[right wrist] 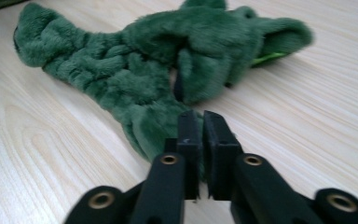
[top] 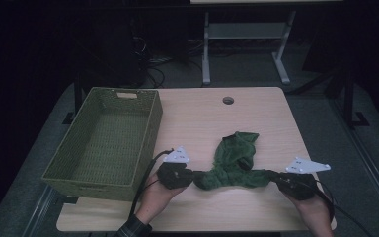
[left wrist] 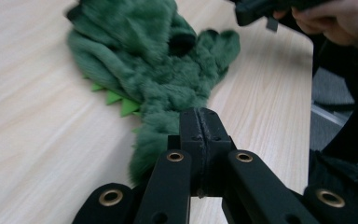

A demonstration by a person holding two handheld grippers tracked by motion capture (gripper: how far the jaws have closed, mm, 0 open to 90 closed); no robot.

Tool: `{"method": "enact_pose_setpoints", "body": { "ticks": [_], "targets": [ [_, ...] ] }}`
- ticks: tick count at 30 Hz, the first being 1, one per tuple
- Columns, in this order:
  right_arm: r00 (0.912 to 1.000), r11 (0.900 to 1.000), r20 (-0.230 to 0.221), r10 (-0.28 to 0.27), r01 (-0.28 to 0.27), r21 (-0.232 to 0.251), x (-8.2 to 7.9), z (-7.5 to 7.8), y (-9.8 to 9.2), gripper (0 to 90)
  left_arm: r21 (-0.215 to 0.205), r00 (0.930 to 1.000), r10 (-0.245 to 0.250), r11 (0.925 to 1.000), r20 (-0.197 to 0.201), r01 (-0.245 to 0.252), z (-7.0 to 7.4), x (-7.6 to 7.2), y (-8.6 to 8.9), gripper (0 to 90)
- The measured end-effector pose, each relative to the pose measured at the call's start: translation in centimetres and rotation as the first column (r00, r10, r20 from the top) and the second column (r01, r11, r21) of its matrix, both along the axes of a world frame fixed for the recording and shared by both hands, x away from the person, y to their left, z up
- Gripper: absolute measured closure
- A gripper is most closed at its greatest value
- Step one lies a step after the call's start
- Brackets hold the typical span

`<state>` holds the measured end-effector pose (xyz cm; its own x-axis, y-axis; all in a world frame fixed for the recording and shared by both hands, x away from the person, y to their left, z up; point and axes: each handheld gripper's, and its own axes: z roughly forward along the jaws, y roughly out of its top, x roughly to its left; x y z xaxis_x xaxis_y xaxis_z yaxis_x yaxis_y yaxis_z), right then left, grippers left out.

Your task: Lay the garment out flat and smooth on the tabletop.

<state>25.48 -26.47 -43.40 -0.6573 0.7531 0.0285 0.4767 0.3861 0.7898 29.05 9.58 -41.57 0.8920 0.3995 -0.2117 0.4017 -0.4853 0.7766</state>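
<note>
Both tongs pinch the ends of a green plush (top: 234,163) near the bench's front edge.

The left tongs (top: 191,176) and right tongs (top: 275,178) are pressed together, each on one end of the plush, which sags flat on the pale wood bench (top: 197,118) between them. A bare strip of bench lies in front of it and open wood behind, up to a round hole (top: 228,100). A green woven basket (top: 106,140) overhangs the left edge. The room beyond is dark, with desk legs (top: 206,49) and cables. No readable writing.
</note>
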Motion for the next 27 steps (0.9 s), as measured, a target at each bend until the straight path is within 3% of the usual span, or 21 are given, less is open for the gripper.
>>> {"method": "enact_pose_setpoints", "body": {
  "ticks": [3, 6, 10, 12, 15, 22, 27],
  "targets": [
    [0.9989, 1.0, -0.038, 0.027, -0.027, -0.009, 1.2, -0.8, 0.7, 89.5, 0.025, 0.9999, -0.005, 0.9997, -0.016, 0.006, -1.1, 0.4, -0.9, 89.5],
    [0.9965, 0.999, -0.076, 0.036, -0.039, -0.034, 2.0, -1.9, 1.0, 89.6, 0.094, 0.9998, 0.003, 0.9956, -0.021, -0.001, -2.6, 1.1, -1.5, 89.5],
    [0.9882, 0.997, -0.147, 0.045, -0.053, -0.054, 2.5, -3.2, 1.0, 89.6, 0.127, 0.9974, 0.019, 0.9919, -0.069, -0.011, -4.7, 2.3, -1.4, 89.6],
    [0.9855, 0.997, -0.164, 0.044, -0.053, -0.048, 2.3, -3.3, 1.1, 89.7, 0.115, 0.9958, 0.028, 0.9932, -0.087, -0.018, -4.8, 2.5, -1.2, 89.7],
    [0.9844, 0.996, -0.165, 0.062, -0.072, -0.058, 1.9, -3.4, 1.3, 89.7, 0.139, 0.9965, 0.017, 0.9903, -0.082, -0.006, -4.8, 2.2, -0.9, 89.7],
    [0.9783, 0.993, -0.182, 0.098, -0.108, -0.047, 0.0, -3.4, 1.8, 89.6, 0.148, 0.9932, 0.004, 0.9889, -0.116, 0.013, -4.8, 0.6, 0.8, 89.6],
    [0.9765, 0.989, -0.177, 0.123, -0.134, -0.055, -1.0, -3.3, 2.6, 89.6, 0.15, 0.993, -0.002, 0.9884, -0.118, 0.02, -4.9, -0.7, 2.0, 89.7]
  ]
}}
